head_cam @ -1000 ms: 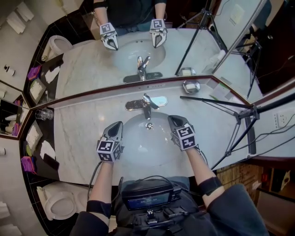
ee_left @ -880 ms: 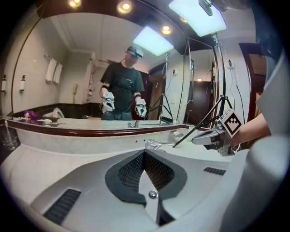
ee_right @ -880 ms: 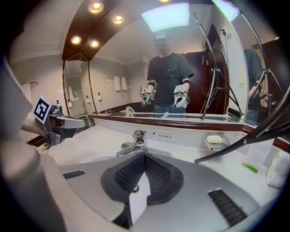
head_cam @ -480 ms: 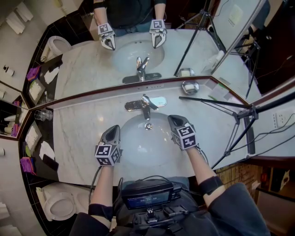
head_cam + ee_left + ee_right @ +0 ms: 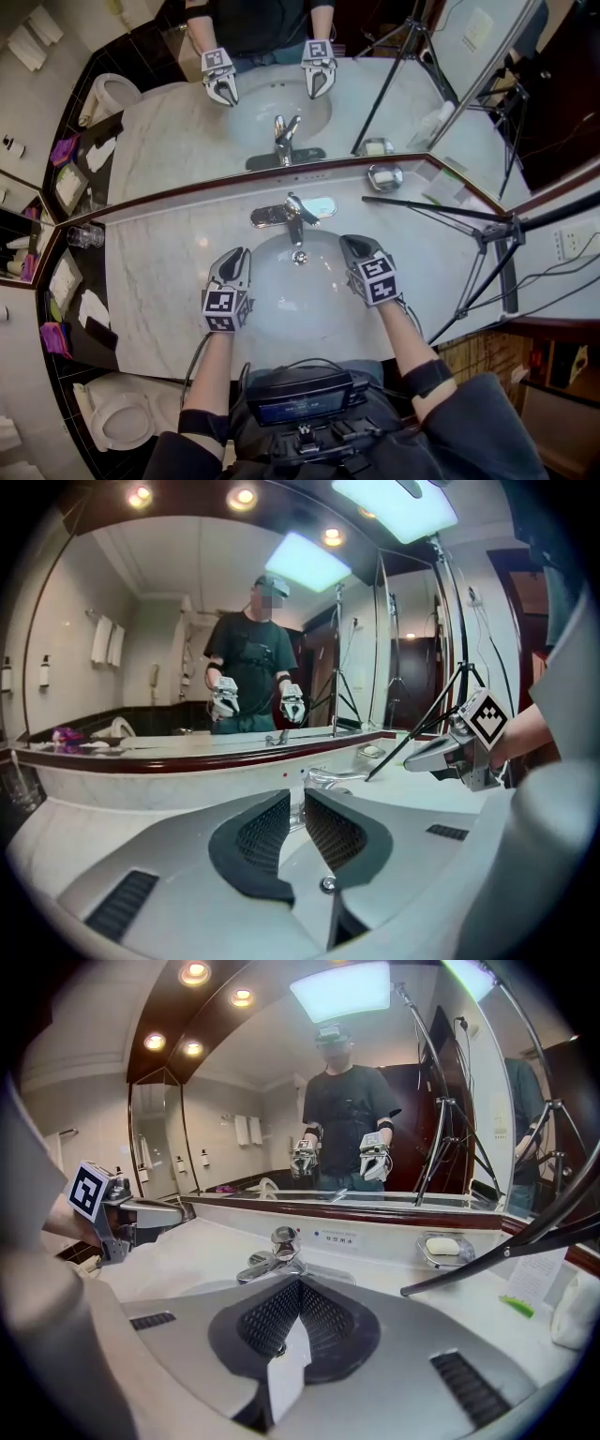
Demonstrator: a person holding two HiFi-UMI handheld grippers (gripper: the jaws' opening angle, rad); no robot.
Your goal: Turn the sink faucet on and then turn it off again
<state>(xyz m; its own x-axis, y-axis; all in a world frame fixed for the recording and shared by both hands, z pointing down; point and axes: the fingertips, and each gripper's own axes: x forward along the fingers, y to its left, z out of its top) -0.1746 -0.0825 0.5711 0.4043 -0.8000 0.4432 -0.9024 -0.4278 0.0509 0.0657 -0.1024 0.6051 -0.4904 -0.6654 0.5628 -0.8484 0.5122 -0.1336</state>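
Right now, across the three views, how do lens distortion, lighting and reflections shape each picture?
Head view: the wide-angle lens bows the counter; the mirror doubles the faucet. Left gripper view: fisheye with a black round border, ceiling lights flaring at top. Right gripper view: same dark border and bright spots, yet the faucet stays sharp.

I see grey moulded shells on the left gripper (image 5: 241, 254) and the right gripper (image 5: 350, 244), each with black dimpled pads (image 5: 263, 833) and a black-and-white marker cube (image 5: 222, 307). A small silver screw (image 5: 326, 884) sits behind the left pads, and a dark cable (image 5: 195, 349) trails from the left gripper. The person wears dark short sleeves (image 5: 483, 427), black forearm bands (image 5: 428, 377) and a chest-mounted console (image 5: 300, 405).
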